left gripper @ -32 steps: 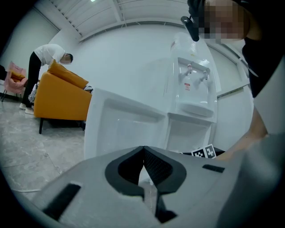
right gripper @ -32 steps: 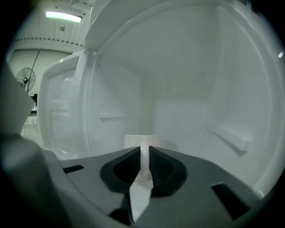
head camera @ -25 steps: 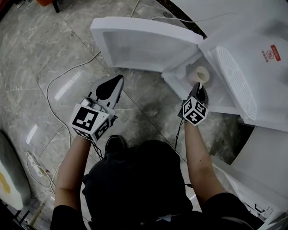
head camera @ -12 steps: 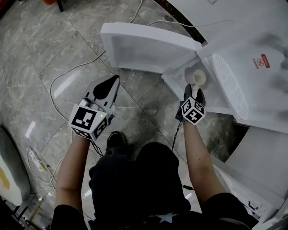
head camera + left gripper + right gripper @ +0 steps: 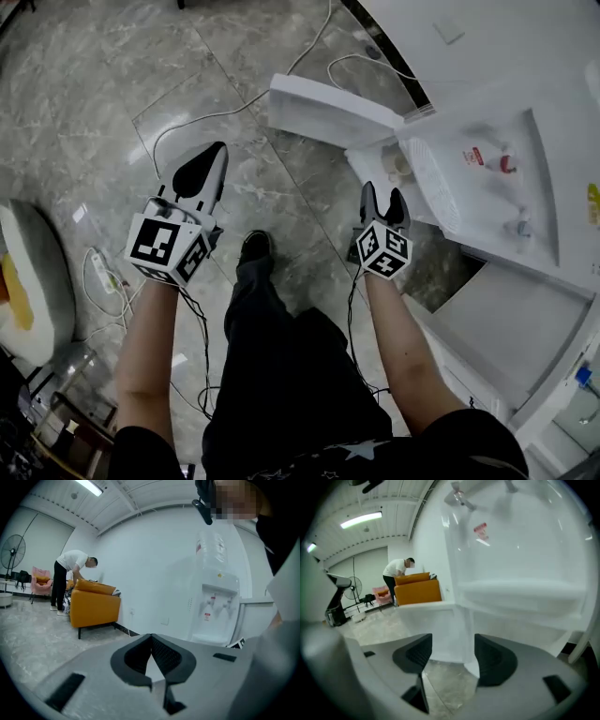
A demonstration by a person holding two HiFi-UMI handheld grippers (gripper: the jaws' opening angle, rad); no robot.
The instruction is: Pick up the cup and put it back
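The pale cup (image 5: 398, 166) stands inside the low compartment of the white water dispenser (image 5: 487, 187), behind its swung-open door (image 5: 323, 111). My right gripper (image 5: 382, 199) hovers just in front of that compartment, a short way back from the cup; its jaws are opening and nothing is between them. In the right gripper view the right gripper (image 5: 453, 653) faces the door edge and the dispenser body, and the cup does not show. My left gripper (image 5: 202, 173) hangs over the marble floor to the left, shut and empty. In its own view the left gripper (image 5: 151, 639) has its pads touching.
A power strip (image 5: 98, 267) and cables (image 5: 220, 117) lie on the floor at left, beside a rounded white-and-yellow object (image 5: 28, 291). My shoe (image 5: 253, 248) is between the arms. An orange sofa (image 5: 93, 607), a bending person (image 5: 70, 578) and a fan (image 5: 13, 550) stand far off.
The right gripper has let go of the cup, opened wide and drawn back from the compartment. The cup stays inside. The head view has pulled up and away.
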